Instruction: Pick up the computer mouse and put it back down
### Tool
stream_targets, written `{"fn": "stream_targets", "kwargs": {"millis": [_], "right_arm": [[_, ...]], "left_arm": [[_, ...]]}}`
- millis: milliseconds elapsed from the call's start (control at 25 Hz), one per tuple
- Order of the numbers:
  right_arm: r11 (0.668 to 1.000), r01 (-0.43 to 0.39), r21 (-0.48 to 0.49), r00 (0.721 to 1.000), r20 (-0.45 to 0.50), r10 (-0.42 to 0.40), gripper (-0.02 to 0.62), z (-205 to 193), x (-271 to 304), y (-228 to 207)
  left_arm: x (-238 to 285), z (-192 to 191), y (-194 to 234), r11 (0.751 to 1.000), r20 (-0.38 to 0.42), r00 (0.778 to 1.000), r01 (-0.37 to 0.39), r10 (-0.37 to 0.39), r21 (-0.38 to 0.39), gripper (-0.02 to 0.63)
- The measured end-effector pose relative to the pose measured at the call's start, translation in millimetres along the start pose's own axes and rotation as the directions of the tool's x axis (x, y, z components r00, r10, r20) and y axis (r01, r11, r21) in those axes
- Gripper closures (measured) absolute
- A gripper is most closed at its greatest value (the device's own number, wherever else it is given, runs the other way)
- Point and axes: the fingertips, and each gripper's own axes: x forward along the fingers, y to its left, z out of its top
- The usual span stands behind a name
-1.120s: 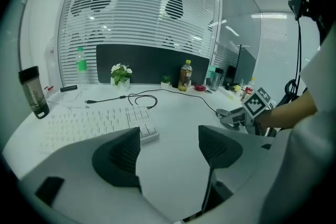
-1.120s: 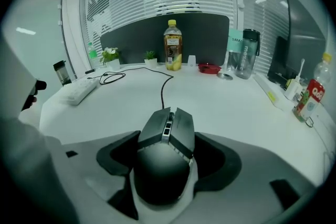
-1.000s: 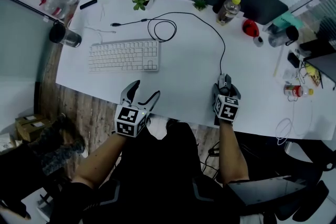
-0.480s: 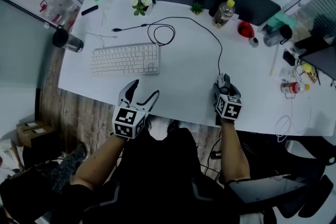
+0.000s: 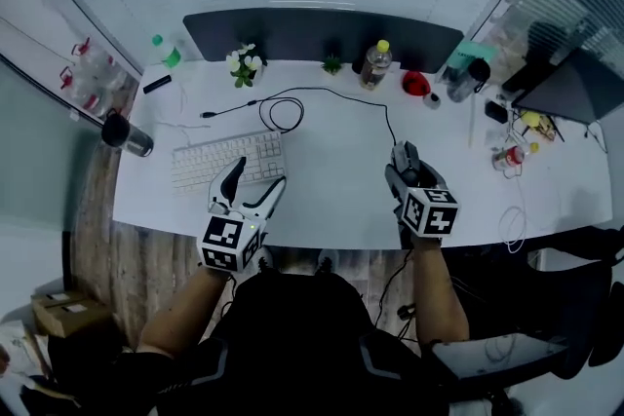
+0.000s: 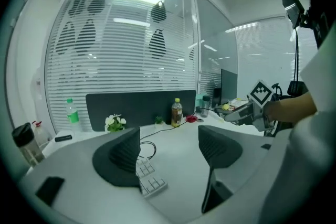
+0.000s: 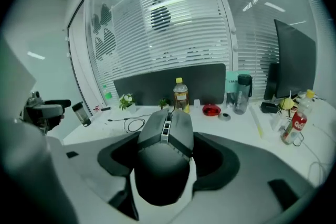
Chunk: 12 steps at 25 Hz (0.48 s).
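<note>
The computer mouse is gripped by the right gripper. Its sides are pressed by the two dark pads, and the jaws are kept fairly wide by the breadth of its body. In the right gripper view the scroll wheel and buttons are pointed away from the camera, toward the far side of the desk. The mouse appears to be held clear of the desktop rather than rested on it. In the head view it is seen over the near right part of the desk, at about 3 o'clock from the keyboard. Its black cable is led off toward 11 o'clock and ends in a loose loop just beyond the keyboard.

The left gripper is held with its jaws spread wide and nothing is gripped. Only the keyboard's corner and bare desktop are seen through the gap. In the head view it is placed at 5 o'clock from the keyboard, over the near edge of the desk, well apart from the right gripper.

A yellow-capped bottle is stood at 11 o'clock from the mouse, in front of a dark partition. A small pot of white flowers is set at 12 o'clock from the keyboard, and a dark cup at its 9 o'clock, at the desk's left end.
</note>
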Motion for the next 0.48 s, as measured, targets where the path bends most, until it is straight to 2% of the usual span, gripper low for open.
{"fn": "stream_targets", "kwargs": {"millis": [160, 320, 480], "right_arm": [[1.000, -0.006, 0.009, 0.998, 0.064, 0.006, 0.298, 36.8, -39.8, 17.6], [1.000, -0.019, -0.021, 0.991, 0.132, 0.021, 0.298, 72.0, -74.3, 39.7], [0.998, -0.037, -0.041, 0.981, 0.187, 0.045, 0.298, 97.0, -95.4, 60.6]], "left_arm": [[-11.9, 32.1, 10.6, 1.000, 0.070, 0.998, 0.001, 0.000, -0.005, 0.245], [-23.4, 60.0, 18.4, 1.000, 0.116, 0.993, 0.011, -0.012, 0.012, 0.245], [-34.9, 77.3, 21.1, 1.000, 0.160, 0.987, 0.026, -0.026, -0.003, 0.245]]}}
